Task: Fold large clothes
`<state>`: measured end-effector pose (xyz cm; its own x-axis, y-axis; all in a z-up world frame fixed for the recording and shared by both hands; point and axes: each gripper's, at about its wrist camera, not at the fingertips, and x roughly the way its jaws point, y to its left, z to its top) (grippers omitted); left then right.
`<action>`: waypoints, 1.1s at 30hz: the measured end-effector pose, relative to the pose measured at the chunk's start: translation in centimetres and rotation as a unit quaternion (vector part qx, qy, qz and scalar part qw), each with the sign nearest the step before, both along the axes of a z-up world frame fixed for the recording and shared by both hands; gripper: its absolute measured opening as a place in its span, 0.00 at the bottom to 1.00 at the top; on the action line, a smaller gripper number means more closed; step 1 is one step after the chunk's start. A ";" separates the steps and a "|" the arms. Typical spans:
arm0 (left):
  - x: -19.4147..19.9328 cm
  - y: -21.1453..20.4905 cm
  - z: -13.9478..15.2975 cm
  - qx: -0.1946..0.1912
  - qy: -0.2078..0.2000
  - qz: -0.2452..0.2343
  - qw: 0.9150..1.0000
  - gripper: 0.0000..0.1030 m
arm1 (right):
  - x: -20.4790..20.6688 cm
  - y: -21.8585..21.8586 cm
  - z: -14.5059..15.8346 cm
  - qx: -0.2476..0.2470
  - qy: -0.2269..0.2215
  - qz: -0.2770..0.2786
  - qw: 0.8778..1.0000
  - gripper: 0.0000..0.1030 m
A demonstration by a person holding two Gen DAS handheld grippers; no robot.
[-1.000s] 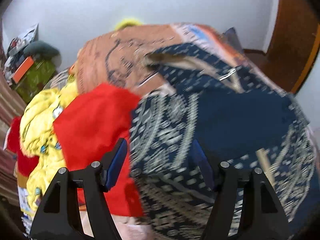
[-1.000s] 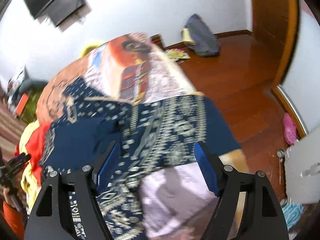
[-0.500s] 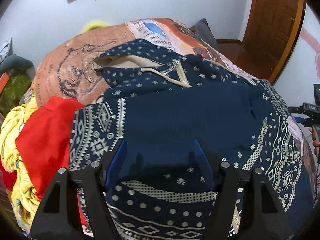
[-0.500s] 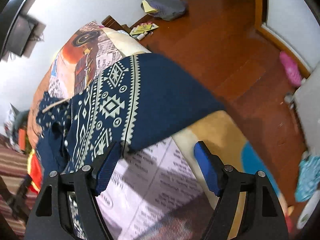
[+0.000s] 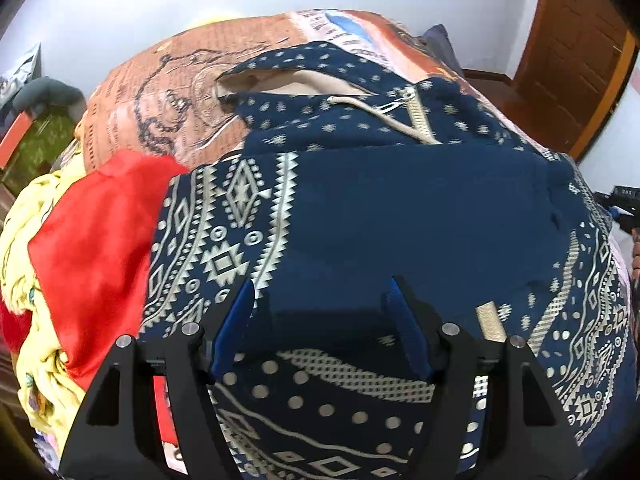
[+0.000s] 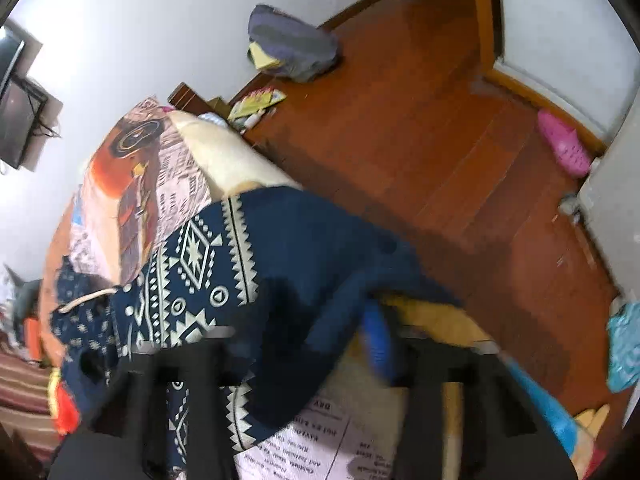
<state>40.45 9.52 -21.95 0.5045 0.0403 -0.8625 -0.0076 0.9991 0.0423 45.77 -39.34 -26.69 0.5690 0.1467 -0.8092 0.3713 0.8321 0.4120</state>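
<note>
A navy hoodie (image 5: 400, 216) with a cream geometric pattern lies spread on the printed bedspread (image 5: 168, 80), hood and drawstring at the far end. My left gripper (image 5: 320, 312) is open and empty just above its lower front. In the right wrist view the hoodie's sleeve (image 6: 288, 264) drapes over the bed's right edge. My right gripper (image 6: 296, 344) is open, with the sleeve fabric lying across its left finger and between the jaws; the frame is blurred.
A red garment (image 5: 96, 232) and yellow clothes (image 5: 24, 248) are piled at the bed's left. The wooden floor (image 6: 440, 128) lies right of the bed with a grey bag (image 6: 292, 48), a pink shoe (image 6: 564, 148) and a door (image 5: 576, 40).
The left gripper has moved right from over the red garment to over the hoodie's front. The right gripper has swung to the bed's right edge and now reaches under the sleeve.
</note>
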 end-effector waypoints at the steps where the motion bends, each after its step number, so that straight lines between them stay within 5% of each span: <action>1: -0.1 0.3 0.1 0.001 0.000 0.003 1.000 0.66 | -0.1 0.1 0.5 -0.007 -0.008 0.002 1.000 0.11; 9: -1.5 0.9 2.1 0.006 -0.024 0.002 1.000 0.66 | -2.5 2.1 8.9 -0.077 -0.109 0.045 0.990 0.09; 15: -2.7 0.9 4.4 -0.008 -0.048 -0.005 0.999 0.66 | -4.3 6.9 16.1 -0.091 -0.192 0.114 0.971 0.08; 20: -3.7 1.0 6.3 -0.022 -0.069 -0.010 0.997 0.66 | -5.1 12.7 19.1 -0.082 -0.240 0.186 0.949 0.08; 30: -5.0 1.7 6.7 -0.027 -0.072 -0.016 0.997 0.66 | -3.9 20.3 14.1 -0.122 -0.171 0.294 0.933 0.08; 33: -5.0 2.2 6.1 -0.024 -0.066 -0.014 0.997 0.66 | -3.5 19.4 13.2 -0.141 -0.136 0.296 0.935 0.25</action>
<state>35.47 11.71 -15.86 0.6140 -0.0149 -0.7892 0.0180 0.9998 -0.0049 42.32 -19.89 -13.52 0.6454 0.3043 -0.7006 -0.2758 0.9482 0.1578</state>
